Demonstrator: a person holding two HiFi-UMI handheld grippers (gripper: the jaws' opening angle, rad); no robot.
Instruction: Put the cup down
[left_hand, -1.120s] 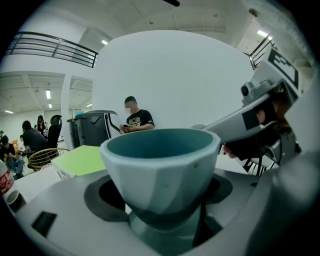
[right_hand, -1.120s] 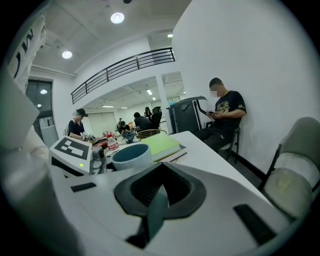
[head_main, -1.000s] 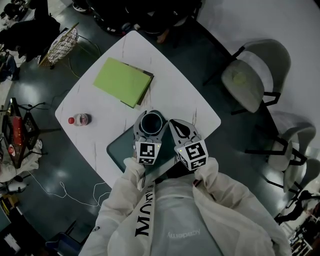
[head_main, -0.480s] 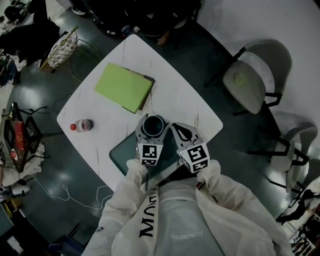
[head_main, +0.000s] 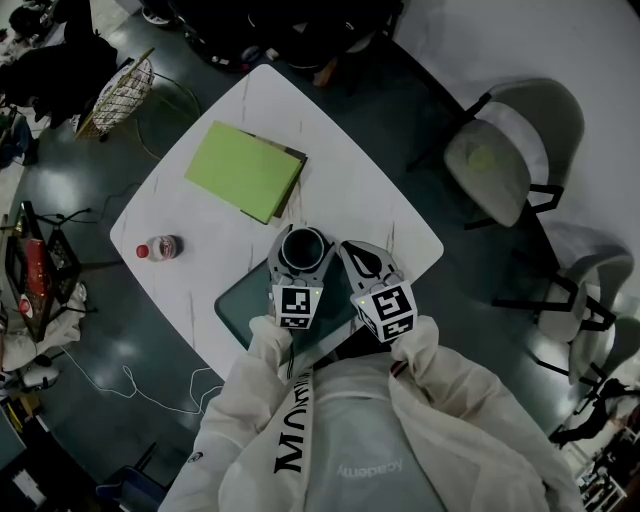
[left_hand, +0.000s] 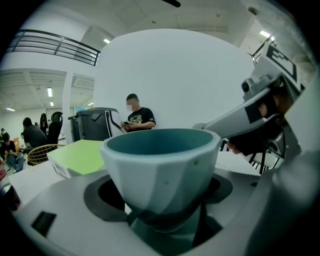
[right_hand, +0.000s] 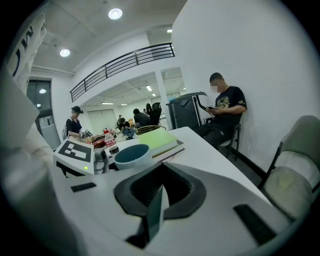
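Nothing has really moved in the last second: both hand-held grippers sit where they were, and only the head view has drifted a little.

The white table (head_main: 350, 190) fills the middle of the head view, with two pale chairs (head_main: 505, 150) off to its right. A green book (head_main: 243, 168) lies flat on the far half of the table, and a dark tray (head_main: 238, 308) lies at the near edge.

The left hand-held gripper (head_main: 304, 235) is clenched round the cup (head_main: 304, 250), one jaw on each side of its wall. The cup stands upright at the tray's far edge; whether its base rests on anything I cannot tell. The right hand-held gripper (head_main: 362, 258) is just beside it, jaws closed together on nothing.

A small bottle (head_main: 160, 246) with a red cap lies on its side near the table's left edge.
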